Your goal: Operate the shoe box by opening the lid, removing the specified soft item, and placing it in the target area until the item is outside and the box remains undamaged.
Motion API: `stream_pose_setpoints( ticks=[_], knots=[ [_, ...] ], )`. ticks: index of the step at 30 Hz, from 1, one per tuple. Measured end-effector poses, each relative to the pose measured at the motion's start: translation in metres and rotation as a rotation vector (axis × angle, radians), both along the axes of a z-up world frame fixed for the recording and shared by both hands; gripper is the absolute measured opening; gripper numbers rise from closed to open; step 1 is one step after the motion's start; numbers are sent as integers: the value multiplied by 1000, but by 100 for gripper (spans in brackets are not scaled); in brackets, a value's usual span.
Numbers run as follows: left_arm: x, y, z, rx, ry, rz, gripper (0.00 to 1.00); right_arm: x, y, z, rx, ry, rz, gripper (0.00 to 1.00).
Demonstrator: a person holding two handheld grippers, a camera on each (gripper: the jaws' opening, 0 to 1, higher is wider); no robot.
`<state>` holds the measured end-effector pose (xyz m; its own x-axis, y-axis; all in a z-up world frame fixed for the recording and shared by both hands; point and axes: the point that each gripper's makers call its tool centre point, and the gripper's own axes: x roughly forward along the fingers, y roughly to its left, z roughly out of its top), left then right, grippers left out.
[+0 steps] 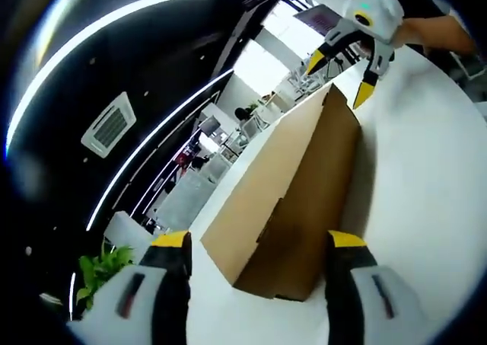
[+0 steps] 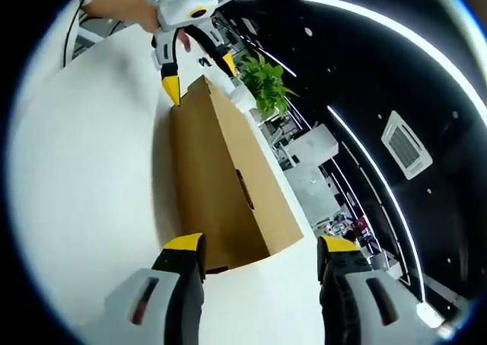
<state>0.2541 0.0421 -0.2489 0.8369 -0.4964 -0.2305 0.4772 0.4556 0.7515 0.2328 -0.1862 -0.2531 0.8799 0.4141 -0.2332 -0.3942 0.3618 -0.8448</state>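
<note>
While the shoe box sits closed on the white desk, both claws are at its opposite ends, spread and holding nothing. Left claw straddles the near end in the left gripper view; in the same view the right claw hovers at the far top corner, tips parted, apparently just clear of the cardboard (contact hard to call at this angle). The right gripper view mirrors that: right claw brackets its end of the box, left claw at the far end.

Handling, my read: plain brown cardboard, light, semi-stiff, will dent or tear if pinched hard. The lid reads as a long top panel with an edge running lengthwise. There's a dark slot on the top face, possible purchase. Better to lift at the lid's end edges, both ends together, with a light pinch and no twisting. The box will probably slide on the smooth desk, so steady it with one claw. The soft item isn't visible, presumably inside.

Room: open office, dark ceiling with light strips and a vent; potted plant past the box; a person's hand on the right claw.
</note>
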Motion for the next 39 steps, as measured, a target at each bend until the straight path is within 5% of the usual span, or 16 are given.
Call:
stream_pose_setpoints(
  ticks=[7,11,21,39],
  knots=[
    [2,6,-1,36,-13,5,70,0,2,1,-52,-13,49,53],
    [6,11,-6,138,-68,25,68,2,-2,-7,-105,-25,29,52],
    [9,14,-12,208,-102,39,60,5,-9,-16,-186,-46,-22,50],
    [8,17,-21,242,-98,43,56,6,-7,-22,-265,-64,-33,43]
  ],
)
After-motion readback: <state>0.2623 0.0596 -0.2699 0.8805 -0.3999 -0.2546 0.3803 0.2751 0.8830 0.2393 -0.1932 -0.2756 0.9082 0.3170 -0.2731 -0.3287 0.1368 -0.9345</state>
